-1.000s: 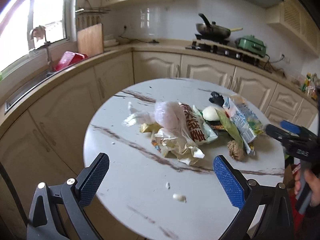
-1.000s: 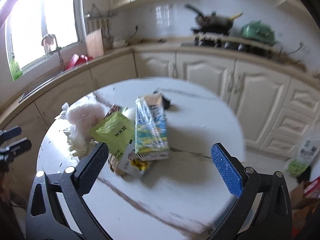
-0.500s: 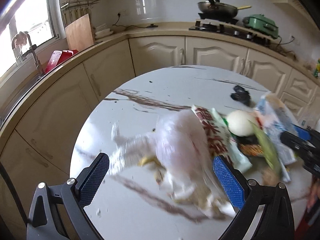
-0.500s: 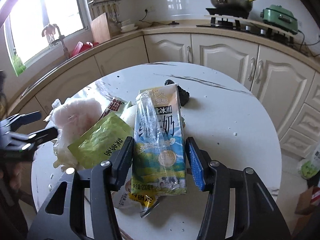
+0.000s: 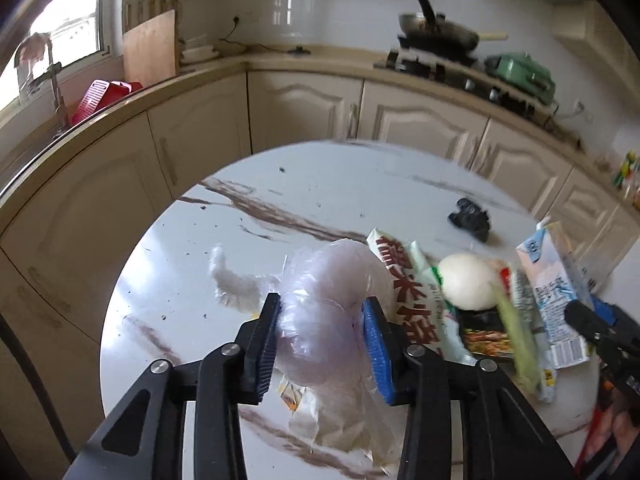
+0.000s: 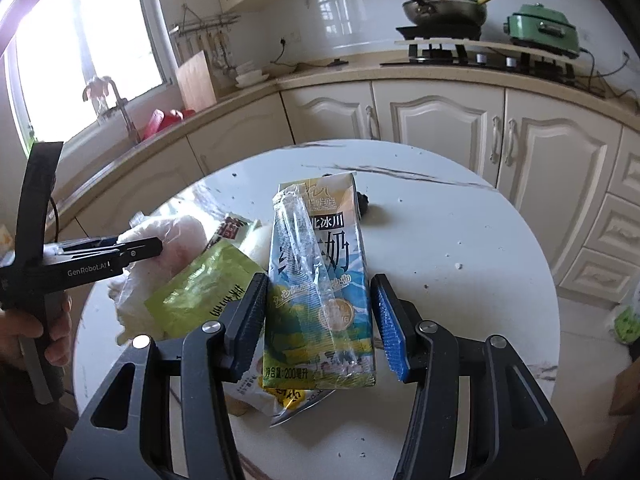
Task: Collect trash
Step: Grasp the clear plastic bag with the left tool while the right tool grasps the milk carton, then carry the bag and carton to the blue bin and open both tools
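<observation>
**Two sets of tongs on the trash heap**

On the round marble worktop (image 5: 320, 184) the trash lies in one loose heap. The left tongs (image 5: 322, 344) are closing on one crumpled clear plastic bag (image 5: 328, 300), both blue pads already pressing its sides, the bag bulging above and below them. The right tongs (image 6: 320, 320) pinch one milk carton (image 6: 324, 280), which lies flat with a wrapped straw along its face; the left pad touches the carton's edge, and the right pad sits at the other edge with a hair of space I cannot judge.

Counted around these: one red-and-white snack wrapper (image 5: 408, 280) just beside the bag, one white egg-shaped thing (image 5: 468, 280) next to that wrapper, one green sachet (image 6: 200, 300) lying against the carton's left side, and one small black crumpled lump (image 5: 470, 218) well apart from the heap, farther back on the worktop. More flattened wrappers lie under the bag and the carton; their number I cannot tell.
</observation>
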Motion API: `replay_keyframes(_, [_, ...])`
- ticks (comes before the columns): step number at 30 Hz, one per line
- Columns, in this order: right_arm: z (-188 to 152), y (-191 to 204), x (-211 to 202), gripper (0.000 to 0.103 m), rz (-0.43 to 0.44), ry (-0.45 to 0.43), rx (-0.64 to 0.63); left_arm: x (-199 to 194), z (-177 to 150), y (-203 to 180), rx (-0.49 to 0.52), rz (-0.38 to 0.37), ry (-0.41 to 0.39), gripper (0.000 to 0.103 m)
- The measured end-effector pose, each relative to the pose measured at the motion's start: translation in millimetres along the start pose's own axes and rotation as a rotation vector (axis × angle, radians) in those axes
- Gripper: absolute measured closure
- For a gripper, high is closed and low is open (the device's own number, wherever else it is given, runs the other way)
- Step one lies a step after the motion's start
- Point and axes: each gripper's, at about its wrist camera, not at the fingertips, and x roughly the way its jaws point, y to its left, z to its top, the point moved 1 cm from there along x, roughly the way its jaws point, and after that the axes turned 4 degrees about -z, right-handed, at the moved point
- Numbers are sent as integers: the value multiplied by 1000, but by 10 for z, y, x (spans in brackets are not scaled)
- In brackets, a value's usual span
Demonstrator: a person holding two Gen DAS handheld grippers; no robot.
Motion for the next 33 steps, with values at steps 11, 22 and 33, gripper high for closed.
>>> replay_keyframes(11, [7, -154, -389, 54, 79, -75, 86, -707, -308, 79, -52, -76, -173, 72])
replay_keyframes(22, [-145, -454, -896, 54, 101, -133, 154, -1205, -615, -593, 58, -180, -235, 72])
replay_keyframes(33, [-551, -1473, -1571, 54, -39, -172, 272, -919, -852, -1931, 225, -369, -131, 72])
